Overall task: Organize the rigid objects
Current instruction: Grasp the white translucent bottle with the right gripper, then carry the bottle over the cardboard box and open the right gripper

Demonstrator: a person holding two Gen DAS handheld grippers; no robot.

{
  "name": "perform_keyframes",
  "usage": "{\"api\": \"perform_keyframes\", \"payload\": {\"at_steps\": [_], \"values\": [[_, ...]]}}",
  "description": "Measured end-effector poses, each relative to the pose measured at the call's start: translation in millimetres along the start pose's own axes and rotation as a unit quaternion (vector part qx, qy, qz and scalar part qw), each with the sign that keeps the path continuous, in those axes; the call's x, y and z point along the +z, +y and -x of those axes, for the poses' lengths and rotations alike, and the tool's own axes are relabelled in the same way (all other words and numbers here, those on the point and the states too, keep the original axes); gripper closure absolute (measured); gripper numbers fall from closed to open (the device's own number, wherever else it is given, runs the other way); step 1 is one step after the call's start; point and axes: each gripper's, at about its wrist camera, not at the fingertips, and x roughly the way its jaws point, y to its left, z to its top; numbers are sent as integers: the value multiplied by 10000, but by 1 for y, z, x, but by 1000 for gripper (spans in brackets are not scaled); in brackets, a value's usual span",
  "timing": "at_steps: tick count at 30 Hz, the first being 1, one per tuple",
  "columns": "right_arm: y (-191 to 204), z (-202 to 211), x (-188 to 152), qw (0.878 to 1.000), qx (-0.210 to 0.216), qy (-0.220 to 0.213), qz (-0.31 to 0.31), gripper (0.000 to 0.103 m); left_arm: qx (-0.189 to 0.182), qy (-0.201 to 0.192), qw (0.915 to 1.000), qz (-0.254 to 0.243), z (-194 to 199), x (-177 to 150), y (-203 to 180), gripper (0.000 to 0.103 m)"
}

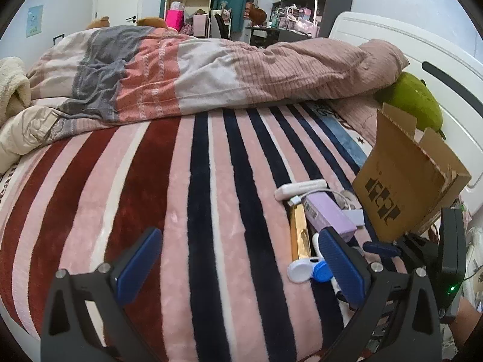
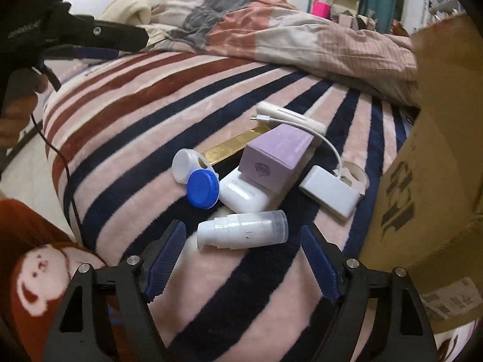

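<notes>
Several small items lie in a heap on the striped blanket (image 2: 157, 138). A white pump bottle (image 2: 241, 230) lies on its side just ahead of my right gripper (image 2: 243, 232), whose blue pads stand open on either side of it without touching. Behind it are a blue-and-white lens case (image 2: 202, 188), a white flat case (image 2: 241, 194), a purple box (image 2: 277, 154), a gold bar (image 2: 232, 147) and a white charger (image 2: 329, 194) with its cable. My left gripper (image 1: 238, 238) is open over bare blanket, left of the same heap (image 1: 329, 214). An open cardboard box (image 1: 404, 187) stands to the right.
A rumpled duvet (image 1: 181, 72) covers the far half of the bed. A green plush (image 1: 416, 102) leans on the white headboard (image 1: 377, 30) behind the box. A monkey plush (image 2: 39, 271) sits at the bed's near left corner. A hand (image 2: 18, 114) holds the left gripper.
</notes>
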Motion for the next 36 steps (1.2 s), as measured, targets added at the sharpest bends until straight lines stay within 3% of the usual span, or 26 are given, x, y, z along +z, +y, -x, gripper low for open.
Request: {"api": "perform_keyframes", "payload": {"at_steps": [2,4,6,8,10,14,16,20,23,27,34,36], "values": [[1,-5,1,9999,40,101,95,30,-118,11,9999,-26,-3,-2,-2,1],[0,-6,-1,9995,31,303,67,44,-316,67,9995,-72,-6,-4,-5,1],[-1,2,1,9997,102,206,30,44,-660,90,9976,-168,-3,-5,-11,1],[1,17,6,9997,252,39,55,44,-1240,162,9916,-344,4,2,-24,1],[6,32,17,9992,299,-190,181,44,-1516,162,9869,-525,13,14,-39,4],[9,82,43,9944,361,-922,355,44,-1876,273,9771,-966,30,44,-76,32],[2,111,54,9896,263,-1366,369,44,-2161,331,9709,-982,37,55,-88,40],[-17,148,65,9818,-80,-1852,421,44,-2755,539,9525,-1182,38,88,-126,75],[-40,162,68,9797,-256,-1965,295,44,-2974,737,9418,-1387,20,112,-167,81],[-92,166,60,9843,-461,-1692,-182,44,-2923,1043,9335,-1796,-10,126,-224,81],[-165,142,47,9938,-502,-578,-804,44,-2843,1726,9198,-2081,-59,126,-278,80],[-171,139,41,9941,-443,-435,-887,44,-2681,1786,9247,-2030,-67,127,-279,77]]}}
